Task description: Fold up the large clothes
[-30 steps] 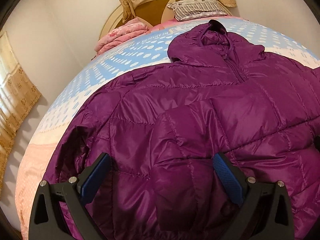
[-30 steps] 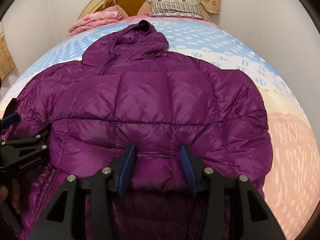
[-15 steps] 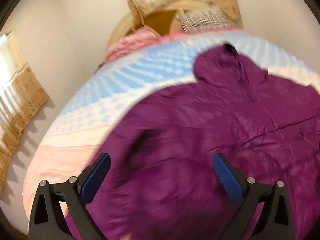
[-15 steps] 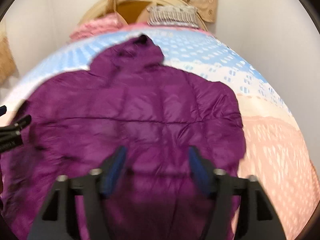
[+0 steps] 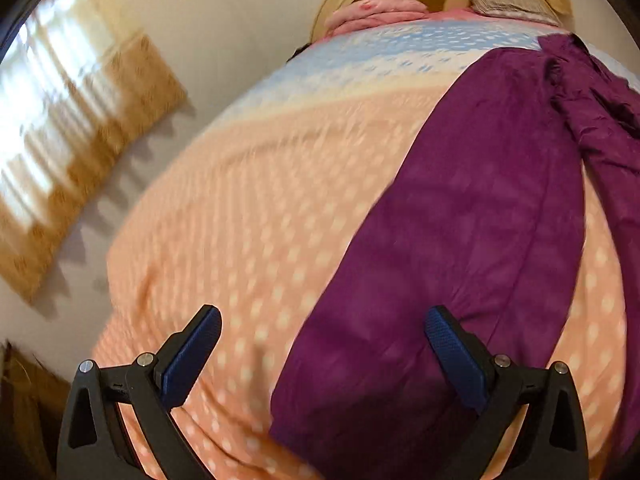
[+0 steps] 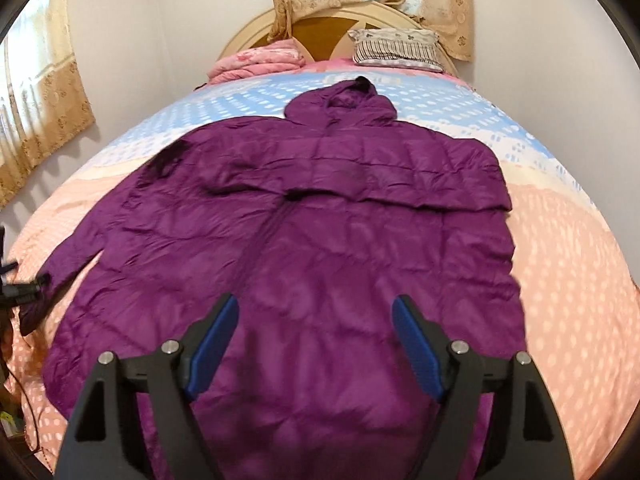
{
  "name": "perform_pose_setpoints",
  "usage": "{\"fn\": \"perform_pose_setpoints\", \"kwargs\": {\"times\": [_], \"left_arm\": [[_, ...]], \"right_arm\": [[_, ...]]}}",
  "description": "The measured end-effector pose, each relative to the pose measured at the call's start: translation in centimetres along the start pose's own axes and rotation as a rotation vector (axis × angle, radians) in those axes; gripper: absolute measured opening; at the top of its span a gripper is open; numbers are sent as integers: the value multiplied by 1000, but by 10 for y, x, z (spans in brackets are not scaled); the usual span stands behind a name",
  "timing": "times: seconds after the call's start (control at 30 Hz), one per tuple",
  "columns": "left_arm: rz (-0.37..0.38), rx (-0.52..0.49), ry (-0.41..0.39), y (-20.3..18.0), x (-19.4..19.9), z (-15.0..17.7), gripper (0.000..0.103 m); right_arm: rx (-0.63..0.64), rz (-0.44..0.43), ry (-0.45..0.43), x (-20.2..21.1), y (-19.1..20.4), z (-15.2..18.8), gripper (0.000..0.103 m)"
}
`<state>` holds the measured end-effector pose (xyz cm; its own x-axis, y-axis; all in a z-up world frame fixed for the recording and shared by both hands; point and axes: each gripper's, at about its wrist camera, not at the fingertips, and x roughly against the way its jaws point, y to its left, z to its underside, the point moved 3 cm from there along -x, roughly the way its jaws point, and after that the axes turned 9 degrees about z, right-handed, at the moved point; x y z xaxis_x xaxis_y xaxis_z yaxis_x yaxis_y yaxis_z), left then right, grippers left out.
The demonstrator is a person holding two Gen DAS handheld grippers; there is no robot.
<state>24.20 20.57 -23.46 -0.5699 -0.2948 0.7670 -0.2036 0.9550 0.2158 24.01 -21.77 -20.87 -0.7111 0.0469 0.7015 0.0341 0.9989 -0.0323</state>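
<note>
Purple jacket [image 6: 320,248] spread on the bed [image 6: 568,264], both tongs wide open and empty.

Left wrist view: the left tongs [image 5: 322,356] hang open over the peach bedspread [image 5: 248,216], one jacket sleeve [image 5: 460,240] stretching away beneath the right-hand finger.
Right wrist view: the right tongs [image 6: 314,344] gape above the jacket's lower half; its hood [image 6: 344,100] points toward the headboard [image 6: 320,36].

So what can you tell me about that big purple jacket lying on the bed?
The purple jacket is a shiny, quilted, puffy-looking hooded coat, spread front up on the bedspread. Its hood points toward the headboard, and a zipper line runs down the middle. The sleeve on the person's left stretches out sideways over the peach part of the cover; the other seems folded across the chest. The fabric is wrinkled. Both grippers hover open above it, gripping nothing.
</note>
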Motion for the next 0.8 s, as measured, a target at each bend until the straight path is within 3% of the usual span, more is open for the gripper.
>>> {"fn": "perform_pose_setpoints", "kwargs": {"times": [0.1, 0.17, 0.23, 0.3, 0.33, 0.4, 0.47, 0.63, 0.8], "left_arm": [[56, 49, -4, 5, 1, 4, 102], [130, 69, 1, 0, -3, 2, 86], [236, 67, -4, -6, 0, 3, 42], [270, 27, -7, -20, 2, 2, 13], [270, 9, -11, -23, 5, 1, 6], [256, 1, -32, -19, 13, -3, 2], [191, -5, -82, -10, 25, -10, 2], [88, -19, -218, 18, 61, -60, 2], [87, -92, -369, -8, 112, -124, 2]], "right_arm": [[3, -7, -2, 3, 11, 0, 82], [2, -10, -14, 8, 15, -2, 82], [-5, -11, -28, 13, 17, -3, 82], [-17, -11, -40, 16, 15, -4, 82], [-28, -8, -45, 17, 13, -5, 82], [-45, -6, -53, 20, 8, -5, 82], [-64, -5, -62, 24, 3, -4, 82], [-109, 9, -83, 25, -17, -1, 82], [-189, 11, -82, 22, -42, 3, 82]]}}
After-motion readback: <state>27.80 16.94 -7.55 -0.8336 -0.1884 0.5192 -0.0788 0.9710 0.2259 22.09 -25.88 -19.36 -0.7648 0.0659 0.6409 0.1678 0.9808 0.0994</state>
